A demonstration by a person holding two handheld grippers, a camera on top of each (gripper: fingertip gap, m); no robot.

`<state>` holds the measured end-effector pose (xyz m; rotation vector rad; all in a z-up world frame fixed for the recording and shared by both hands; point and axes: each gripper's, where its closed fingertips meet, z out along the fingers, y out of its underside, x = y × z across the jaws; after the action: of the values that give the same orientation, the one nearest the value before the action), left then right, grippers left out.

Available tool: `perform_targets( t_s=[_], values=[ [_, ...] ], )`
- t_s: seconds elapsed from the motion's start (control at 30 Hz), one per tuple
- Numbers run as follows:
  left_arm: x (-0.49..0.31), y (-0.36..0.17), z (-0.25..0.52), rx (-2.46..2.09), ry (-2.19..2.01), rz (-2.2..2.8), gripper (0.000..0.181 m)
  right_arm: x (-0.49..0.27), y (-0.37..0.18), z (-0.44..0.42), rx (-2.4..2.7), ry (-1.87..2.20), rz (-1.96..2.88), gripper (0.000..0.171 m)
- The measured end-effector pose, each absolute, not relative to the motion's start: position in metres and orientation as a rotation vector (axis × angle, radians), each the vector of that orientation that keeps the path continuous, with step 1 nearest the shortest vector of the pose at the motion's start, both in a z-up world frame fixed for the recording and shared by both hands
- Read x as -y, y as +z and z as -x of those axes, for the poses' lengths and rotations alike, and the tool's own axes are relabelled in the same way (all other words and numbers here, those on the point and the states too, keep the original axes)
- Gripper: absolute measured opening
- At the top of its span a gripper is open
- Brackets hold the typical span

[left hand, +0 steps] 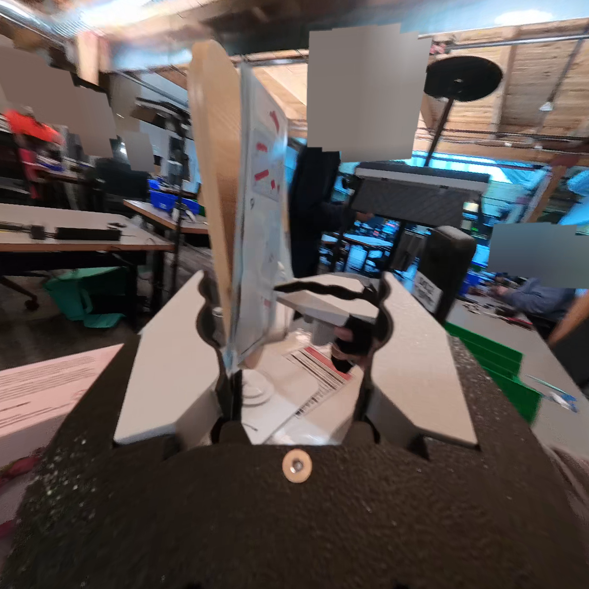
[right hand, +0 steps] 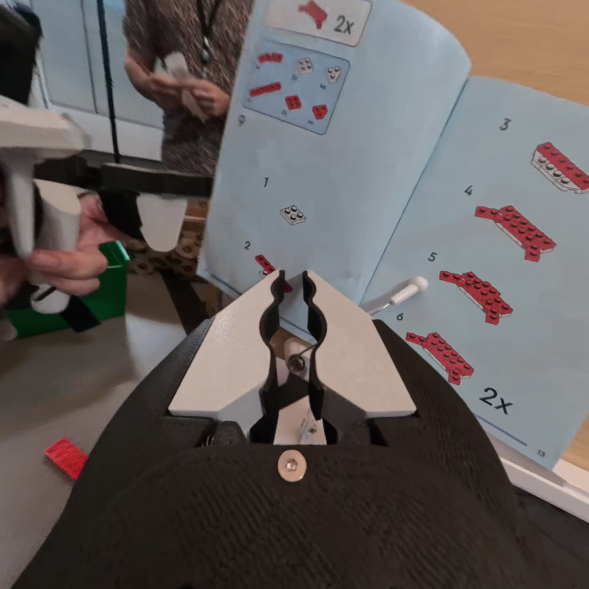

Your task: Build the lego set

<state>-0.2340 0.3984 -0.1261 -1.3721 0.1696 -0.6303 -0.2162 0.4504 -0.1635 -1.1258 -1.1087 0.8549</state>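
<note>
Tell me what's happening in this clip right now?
A person holds two grippers at a pale blue instruction booklet propped on a wooden stand. The right gripper is nearly shut around the lower edge of a lifted page. The left gripper is open beside the booklet. A flat red brick lies on the table, untouched.

A green bin sits on the grey worktop, with a teal bin on the floor beyond.

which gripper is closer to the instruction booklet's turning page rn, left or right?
Right. The right gripper sits at the bottom edge of the lifted page, jaws nearly shut around it. The left gripper is open, with the page edge-on near its left finger; from the right wrist view it sits off to the side.
</note>
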Motion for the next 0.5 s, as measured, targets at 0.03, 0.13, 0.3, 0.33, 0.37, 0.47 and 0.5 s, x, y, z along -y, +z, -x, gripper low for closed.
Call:
perform_targets(
  t_s=[0.03, 0.13, 0.3, 0.33, 0.37, 0.47, 0.5],
  values=[
    [-0.403, -0.127, 0.242, -0.122, -0.583, 1.367, 0.085, -0.452, -0.166, 0.218, 1.111, 0.815, 1.129, 0.010],
    [-0.417, -0.138, 0.256, -0.030, -0.469, 1.420, 0.065, -0.450, -0.171, 0.223, 1.135, 0.764, 1.122, 0.017],
    [-0.434, -0.162, 0.264, -0.005, -0.285, 1.529, 0.035, -0.464, -0.141, 0.195, 0.870, 0.703, 1.028, 0.026],
    [-0.436, -0.164, 0.261, -0.019, -0.279, 1.538, 0.027, -0.472, -0.131, 0.180, 0.744, 0.660, 1.004, 0.030],
    [-0.437, -0.166, 0.261, -0.021, -0.272, 1.549, 0.020, -0.478, -0.127, 0.165, 0.648, 0.616, 0.985, 0.030],
    [-0.438, -0.168, 0.258, -0.021, -0.286, 1.563, 0.013, -0.496, -0.147, 0.163, 0.624, 0.588, 1.123, 0.033],
    [-0.438, -0.168, 0.258, -0.021, -0.291, 1.566, 0.013, -0.500, -0.155, 0.169, 0.643, 0.653, 1.190, 0.038]
  ],
)
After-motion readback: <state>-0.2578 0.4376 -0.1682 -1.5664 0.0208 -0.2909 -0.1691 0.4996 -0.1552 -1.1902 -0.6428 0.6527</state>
